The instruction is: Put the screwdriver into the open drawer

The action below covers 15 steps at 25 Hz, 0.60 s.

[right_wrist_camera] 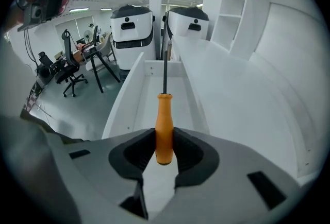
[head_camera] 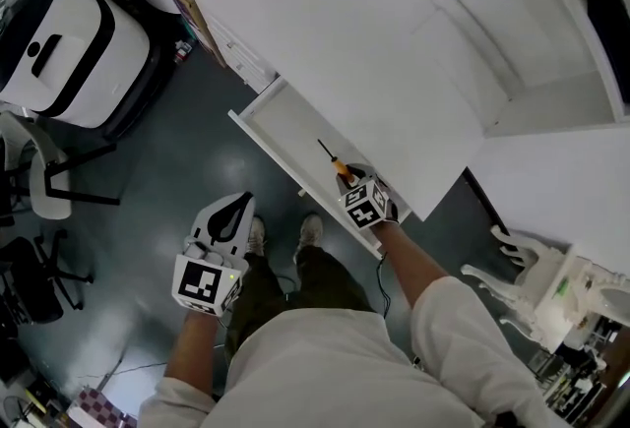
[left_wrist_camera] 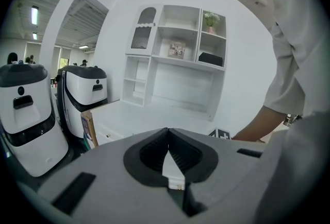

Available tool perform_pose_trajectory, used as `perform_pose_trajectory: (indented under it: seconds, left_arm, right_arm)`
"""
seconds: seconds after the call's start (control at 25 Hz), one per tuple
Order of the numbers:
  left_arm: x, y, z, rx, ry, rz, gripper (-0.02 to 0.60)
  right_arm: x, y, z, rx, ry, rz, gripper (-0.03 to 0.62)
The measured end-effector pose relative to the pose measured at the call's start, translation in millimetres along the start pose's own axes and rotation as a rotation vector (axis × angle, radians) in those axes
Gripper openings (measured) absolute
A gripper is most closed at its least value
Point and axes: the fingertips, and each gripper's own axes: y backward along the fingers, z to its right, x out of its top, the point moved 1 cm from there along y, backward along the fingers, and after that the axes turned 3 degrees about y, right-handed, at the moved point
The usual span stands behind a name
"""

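Holding the screwdriver (right_wrist_camera: 164,115) by its orange handle, the right tongs (right_wrist_camera: 164,140) are clenched on it, one pad on each side of the handle's lower end. The dark shaft runs straight ahead of the tongs, tip pointing away from the person.

Drawer (head_camera: 279,126): pulled out and open, white and bare inside. It lies directly ahead of and below the right tongs. In the head view the shaft sits over the drawer's inside, near its front end. Whether the tip touches the drawer bottom, cannot tell.

Desk (head_camera: 394,42): its white top lies just to the right of the right tongs, above the drawer.

Left tongs (left_wrist_camera: 168,135): clenched tip to tip with nothing between them. They are held low over the floor (head_camera: 177,141), well apart from the drawer on its left side, and take no part.

Step in hand, as judged: the carry is done and the placing is about to happen; the screwdriver is over the drawer but not let go.

Next move calls for lowering the right tongs until the tool lies flat along the drawer bottom. The pads should then ease apart and the tongs draw back toward the person, clear of the front edge. Letting go from a height would risk it rolling or bouncing.
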Motion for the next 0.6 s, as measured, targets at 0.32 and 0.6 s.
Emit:
perform_pose_trajectory:
  seconds: [0.32,0.6]
  left_arm:
    - [-33.6,4.8,-4.4,0.048,0.043,-0.057,0.005]
    - [-52.9,5.1,-7.4,0.064,0.071,-0.089,0.005]
  right_arm:
    - [-34.0,-46.4,-4.1,0.047,-0.003,-0.111,0.115]
    - [-47.8,-68.1,-6.3,0.062,0.001,-0.165,0.115]
